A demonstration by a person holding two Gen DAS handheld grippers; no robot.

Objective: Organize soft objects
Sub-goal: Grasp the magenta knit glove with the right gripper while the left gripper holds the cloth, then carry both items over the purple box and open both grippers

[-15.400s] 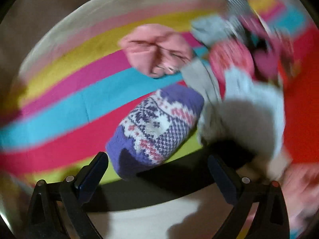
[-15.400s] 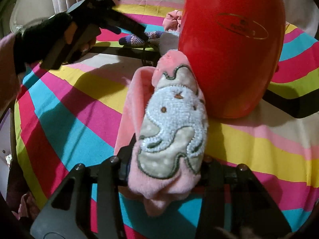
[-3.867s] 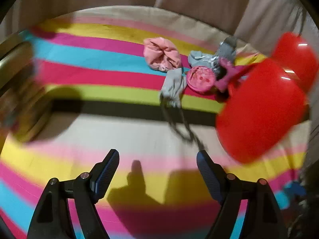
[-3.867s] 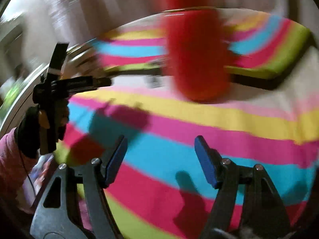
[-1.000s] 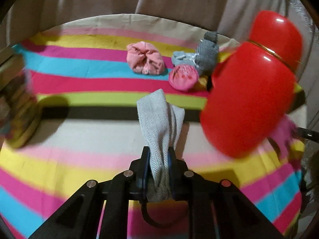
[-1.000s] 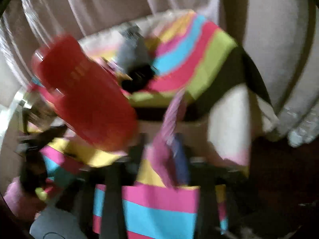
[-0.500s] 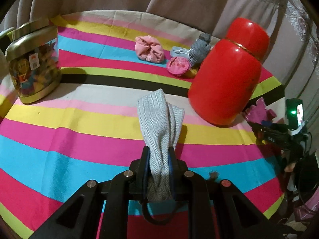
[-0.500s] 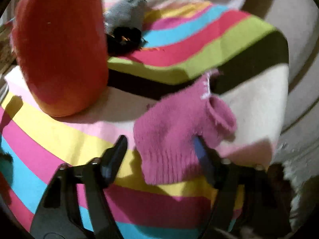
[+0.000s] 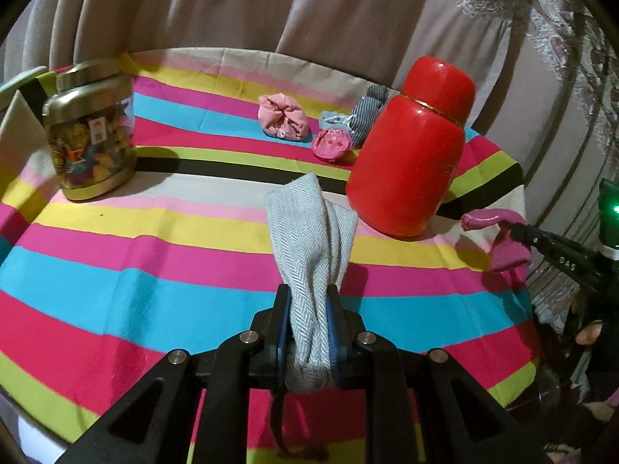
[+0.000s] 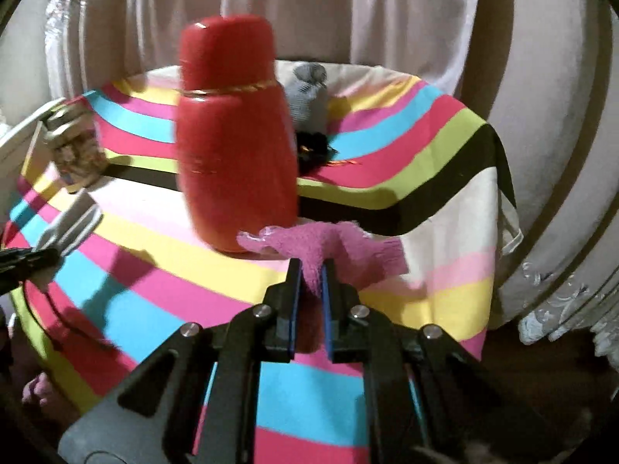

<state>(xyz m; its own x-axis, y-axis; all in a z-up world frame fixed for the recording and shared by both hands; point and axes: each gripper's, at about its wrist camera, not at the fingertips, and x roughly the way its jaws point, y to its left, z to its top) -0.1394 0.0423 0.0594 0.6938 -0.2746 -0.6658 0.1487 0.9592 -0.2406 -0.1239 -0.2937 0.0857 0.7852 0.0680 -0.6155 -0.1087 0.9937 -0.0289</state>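
Observation:
My left gripper is shut on a grey herringbone cloth and holds it up above the striped tablecloth. My right gripper is shut on a magenta knit sock, lifted just in front of the red flask; the sock also shows in the left wrist view at the table's right edge. A pink bundle, a round pink item, a light blue piece and a dark grey rolled sock lie at the far side of the table.
A tall red flask stands right of centre and shows blurred in the right wrist view. A gold printed tin stands at the far left. Curtains hang behind the round table. A black item lies behind the flask.
My right gripper has shut on the magenta sock and lifted it off the table. My left gripper has kept hold of the grey cloth and drawn back.

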